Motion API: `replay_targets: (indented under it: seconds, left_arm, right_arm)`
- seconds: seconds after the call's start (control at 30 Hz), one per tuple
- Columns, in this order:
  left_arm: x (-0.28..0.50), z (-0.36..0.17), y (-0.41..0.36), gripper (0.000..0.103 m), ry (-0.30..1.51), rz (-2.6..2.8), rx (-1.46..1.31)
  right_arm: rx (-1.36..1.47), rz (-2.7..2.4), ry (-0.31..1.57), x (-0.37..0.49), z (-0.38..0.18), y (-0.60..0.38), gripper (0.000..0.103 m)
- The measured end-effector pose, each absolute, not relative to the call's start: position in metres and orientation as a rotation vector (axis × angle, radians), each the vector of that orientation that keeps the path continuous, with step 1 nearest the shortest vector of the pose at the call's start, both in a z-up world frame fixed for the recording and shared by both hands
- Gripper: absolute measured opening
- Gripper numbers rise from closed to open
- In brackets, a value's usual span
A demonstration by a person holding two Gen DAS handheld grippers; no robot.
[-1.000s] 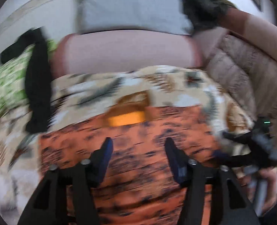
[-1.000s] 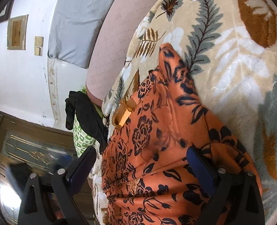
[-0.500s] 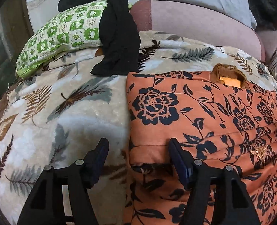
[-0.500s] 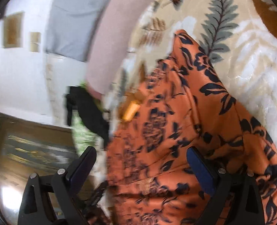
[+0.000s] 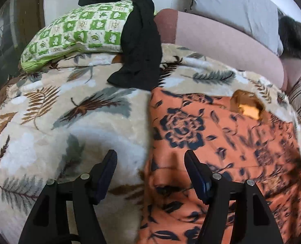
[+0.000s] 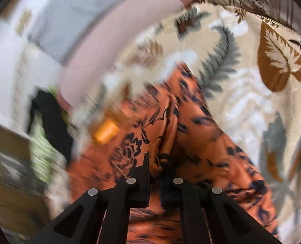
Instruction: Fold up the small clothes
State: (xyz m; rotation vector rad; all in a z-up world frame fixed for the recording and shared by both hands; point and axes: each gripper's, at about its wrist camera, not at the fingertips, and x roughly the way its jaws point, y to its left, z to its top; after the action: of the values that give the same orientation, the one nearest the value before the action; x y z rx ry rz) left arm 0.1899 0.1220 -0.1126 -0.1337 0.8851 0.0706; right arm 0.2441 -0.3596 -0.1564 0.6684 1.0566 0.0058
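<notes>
Left gripper [image 5: 150, 162]: fingers wide apart, holding nothing, over the orange floral garment [image 5: 221, 142] left edge.
Right gripper [image 6: 157, 162]: fingers pinched onto a bunched fold of garment.
Surface: leaf-print blanket [image 5: 69, 111].

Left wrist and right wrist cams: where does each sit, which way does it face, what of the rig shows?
Left wrist: on the left gripper, looking along open fingers across the leaf-print blanket toward the green checked pillow and black garment.
Right wrist: on the right gripper, fingers shut on a bunch of the orange floral garment; blurred.
Shared: orange garment, blanket, black garment, pink bolster.
</notes>
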Motion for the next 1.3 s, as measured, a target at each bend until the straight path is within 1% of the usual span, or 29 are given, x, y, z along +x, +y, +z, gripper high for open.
replay_targets:
  seconds: [0.03, 0.07, 0.1, 0.2, 0.27, 0.33, 0.37, 0.43, 0.47, 0.5, 0.53, 0.57, 0.6, 0.63, 0.7, 0.77, 0.9, 0.97, 1.07, 1.17, 1.3]
  left_arm:
    - [0.191, -0.111, 0.118, 0.069, 0.887, 0.06, -0.122]
    - [0.191, -0.112, 0.114, 0.07, 0.887, 0.054, -0.103]
    - [0.193, -0.114, 0.11, 0.071, 0.892, 0.048, -0.081]
    - [0.207, -0.142, 0.1, 0.072, 1.018, 0.069, 0.023]
    - [0.207, -0.147, 0.104, 0.078, 1.009, 0.076, -0.006]
    - [0.208, -0.147, 0.105, 0.078, 1.009, 0.074, -0.007]
    - [0.208, -0.148, 0.105, 0.079, 1.012, 0.074, -0.007]
    - [0.209, -0.146, 0.105, 0.079, 1.018, 0.076, -0.006]
    - [0.209, -0.144, 0.105, 0.078, 1.02, 0.076, -0.007]
    - [0.208, -0.14, 0.106, 0.078, 1.023, 0.072, -0.011]
    - [0.204, -0.134, 0.108, 0.078, 1.019, 0.065, -0.01]
    - [0.198, -0.128, 0.109, 0.078, 1.0, 0.059, -0.01]
    - [0.189, -0.118, 0.113, 0.078, 0.963, 0.061, -0.015]
    - [0.182, -0.112, 0.115, 0.078, 0.947, 0.064, -0.023]
    - [0.154, -0.096, 0.126, 0.078, 0.913, 0.034, -0.081]
    - [0.126, -0.088, 0.134, 0.078, 0.902, 0.013, -0.106]
    - [0.056, -0.085, 0.152, 0.078, 0.905, -0.045, -0.134]
    - [0.018, -0.094, 0.159, 0.078, 0.942, -0.072, -0.167]
    - [-0.013, -0.109, 0.161, 0.078, 1.008, -0.101, -0.187]
    - [-0.027, -0.12, 0.157, 0.078, 1.044, -0.113, -0.197]
    - [-0.027, -0.134, 0.149, 0.078, 1.103, -0.131, -0.25]
  right_arm:
    - [0.68, -0.009, 1.082, 0.244, -0.166, -0.363, 0.016]
    - [0.726, -0.002, 1.045, 0.238, -0.166, -0.369, 0.017]
    - [0.728, -0.027, 1.012, 0.233, -0.161, -0.372, 0.021]
    - [0.71, -0.068, 0.888, 0.216, -0.133, -0.38, 0.072]
    - [0.696, -0.039, 0.823, 0.212, -0.114, -0.379, 0.072]
    - [0.716, 0.075, 0.8, 0.215, -0.102, -0.372, 0.072]
    - [0.728, 0.154, 0.82, 0.223, -0.102, -0.366, 0.072]
    - [0.793, 0.299, 0.912, 0.246, -0.122, -0.355, 0.073]
    - [0.817, 0.314, 0.973, 0.256, -0.14, -0.354, 0.073]
    - [0.83, 0.278, 1.074, 0.27, -0.169, -0.356, 0.073]
    - [0.895, 0.256, 1.064, 0.268, -0.184, -0.367, 0.064]
    - [0.94, 0.253, 1.009, 0.262, -0.179, -0.375, 0.062]
    - [0.909, 0.232, 0.975, 0.255, -0.168, -0.379, 0.063]
    - [0.828, 0.19, 0.935, 0.246, -0.15, -0.378, 0.07]
    - [0.758, 0.189, 0.898, 0.224, -0.13, -0.379, 0.075]
    - [0.73, 0.219, 0.893, 0.201, -0.118, -0.383, 0.075]
    - [0.646, 0.211, 0.927, 0.122, -0.108, -0.403, 0.075]
    - [0.624, 0.205, 0.952, 0.086, -0.108, -0.41, 0.075]
    - [0.617, 0.217, 1.024, 0.032, -0.117, -0.422, 0.075]
    - [0.606, 0.216, 1.108, -0.005, -0.14, -0.424, 0.075]
    - [0.692, 0.238, 1.129, -0.021, -0.161, -0.429, 0.075]
